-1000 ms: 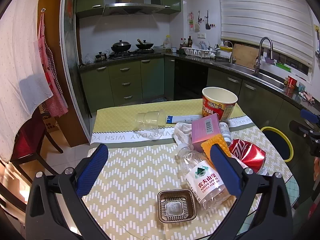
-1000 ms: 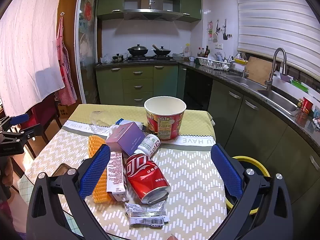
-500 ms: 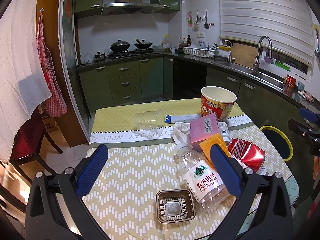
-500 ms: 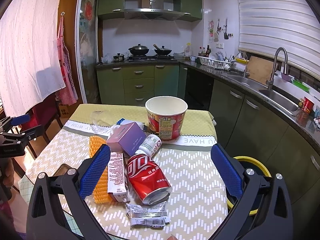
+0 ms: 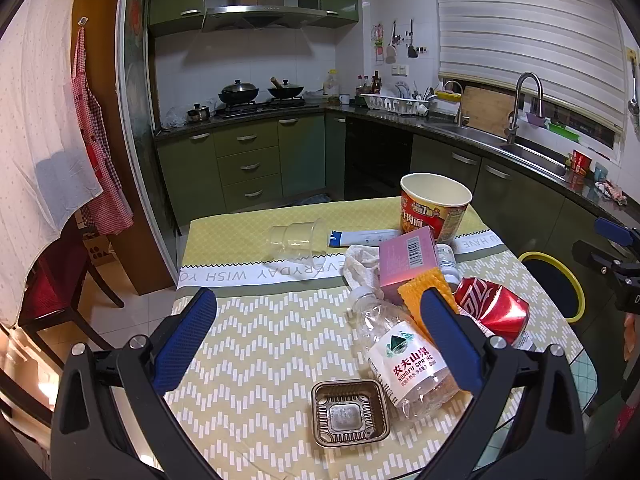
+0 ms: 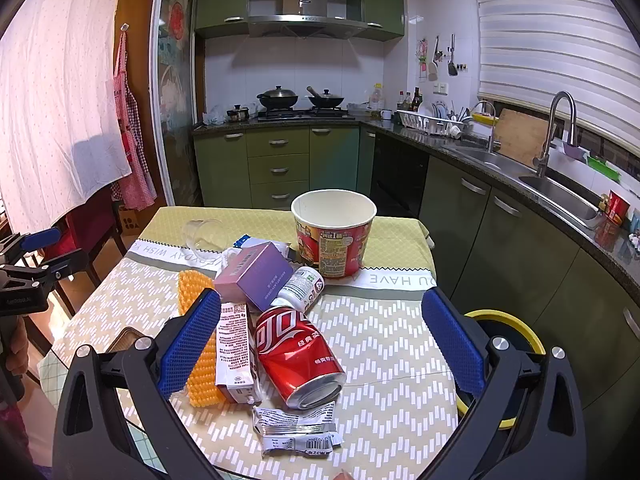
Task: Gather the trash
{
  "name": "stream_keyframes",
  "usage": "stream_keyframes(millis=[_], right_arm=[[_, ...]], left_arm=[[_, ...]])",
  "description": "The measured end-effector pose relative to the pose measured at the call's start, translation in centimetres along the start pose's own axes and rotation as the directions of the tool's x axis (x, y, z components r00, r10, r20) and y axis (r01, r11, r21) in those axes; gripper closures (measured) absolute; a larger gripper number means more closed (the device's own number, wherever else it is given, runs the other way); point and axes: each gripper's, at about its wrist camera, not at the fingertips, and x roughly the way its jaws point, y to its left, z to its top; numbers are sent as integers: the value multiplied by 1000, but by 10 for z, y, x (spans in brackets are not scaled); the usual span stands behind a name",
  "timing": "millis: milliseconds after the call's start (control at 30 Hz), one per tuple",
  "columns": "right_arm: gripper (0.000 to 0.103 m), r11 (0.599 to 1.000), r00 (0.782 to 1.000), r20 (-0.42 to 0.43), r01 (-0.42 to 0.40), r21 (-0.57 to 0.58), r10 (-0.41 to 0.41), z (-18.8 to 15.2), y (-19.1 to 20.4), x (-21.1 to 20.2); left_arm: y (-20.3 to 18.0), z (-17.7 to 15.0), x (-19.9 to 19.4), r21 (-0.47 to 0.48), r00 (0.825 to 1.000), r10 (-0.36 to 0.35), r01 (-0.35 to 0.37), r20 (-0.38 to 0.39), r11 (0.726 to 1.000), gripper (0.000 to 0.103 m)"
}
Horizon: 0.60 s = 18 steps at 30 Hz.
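Trash lies on a table with a yellow-green zigzag cloth (image 5: 256, 344). A red cola can (image 6: 298, 354) lies on its side between my right gripper's open fingers, with a small carton (image 6: 234, 350), an orange sponge (image 6: 196, 344) and a crumpled wrapper (image 6: 298, 428) beside it. My right gripper (image 6: 320, 336) is open and empty above them. My left gripper (image 5: 316, 340) is open and empty above a clear water bottle (image 5: 400, 348) and a brown plastic tray (image 5: 350, 412). A noodle cup (image 5: 434, 208), a pink box (image 5: 406, 262), a clear cup (image 5: 296, 238) and a white pill bottle (image 6: 302, 286) lie farther back.
A yellow-rimmed bin (image 6: 500, 332) stands on the floor right of the table. Green kitchen cabinets (image 5: 248, 168) and a sink counter (image 6: 560, 196) run behind. A red chair (image 5: 52, 280) stands at the left. A white cloth (image 5: 36, 128) hangs at the left.
Both grippers have shifted only slightly; the scene barely moves and nothing on the table has been touched.
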Motion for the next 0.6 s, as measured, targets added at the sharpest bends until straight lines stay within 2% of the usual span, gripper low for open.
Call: stream_keyframes(millis=[600], right_arm=[[4,1000,1000,-5,2,1,-2,-3,-2,4]], left_arm=[[-3,-1,1,3,1000,-1,1,-2,1000,6]])
